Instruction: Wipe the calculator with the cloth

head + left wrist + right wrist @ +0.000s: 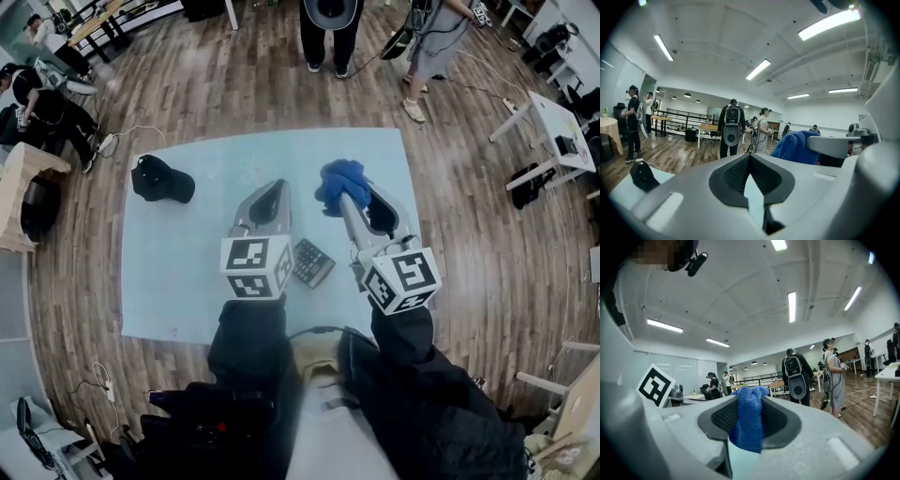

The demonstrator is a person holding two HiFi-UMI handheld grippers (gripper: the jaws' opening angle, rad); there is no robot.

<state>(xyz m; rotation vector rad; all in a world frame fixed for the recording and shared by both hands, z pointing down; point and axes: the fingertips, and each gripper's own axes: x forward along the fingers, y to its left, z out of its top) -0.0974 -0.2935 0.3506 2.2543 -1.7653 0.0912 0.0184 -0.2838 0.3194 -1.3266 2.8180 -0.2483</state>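
Head view shows the calculator (311,262) lying flat on the counter (187,272), between your two grippers as seen from above, and nothing touches it. Your right gripper (347,199) is closed tight on the blue cloth (339,178), which bunches out past the tips. This grip leaves a soft wad in front, which should be good for wiping. Your left gripper (274,195) has its jaws together with nothing between them, so I think it is free to steady the calculator. Both grippers point out into the room, above the counter, so the wiping is not yet begun. A black cap (161,180) lies well apart at the left.
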